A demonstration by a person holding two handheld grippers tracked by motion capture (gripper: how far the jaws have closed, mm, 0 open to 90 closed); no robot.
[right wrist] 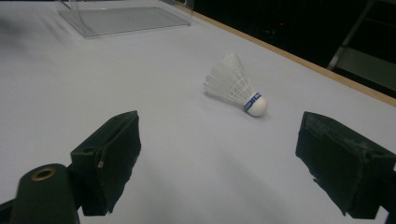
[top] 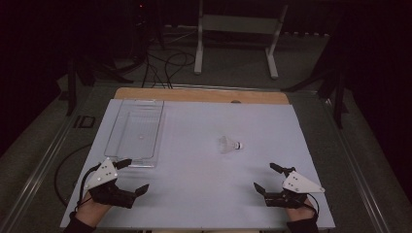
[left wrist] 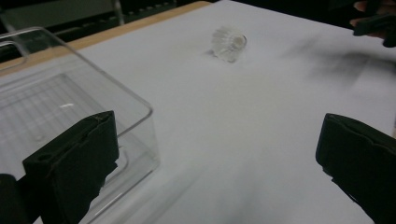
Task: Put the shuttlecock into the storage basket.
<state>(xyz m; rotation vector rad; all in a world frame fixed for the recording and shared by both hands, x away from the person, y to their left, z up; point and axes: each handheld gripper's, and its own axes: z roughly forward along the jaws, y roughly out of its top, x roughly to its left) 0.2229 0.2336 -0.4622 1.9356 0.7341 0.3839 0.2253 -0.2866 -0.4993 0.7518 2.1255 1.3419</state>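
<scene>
While both hands are resting at the near edge of the white table (top: pixel 194 194), the shuttlecock (top: pixel 230 144) is lying on its side near the table's middle, well apart from both tongs. The right gripper (top: pixel 266 177) is sitting nearer to it, jaws spread wide and empty, with bare tabletop between them and the shuttlecock (right wrist: pixel 236 86). The left gripper (top: pixel 130 175) is also gaping open, holding nothing, with one jaw just beside the near corner of the clear plastic tray (top: pixel 112 138).
</scene>
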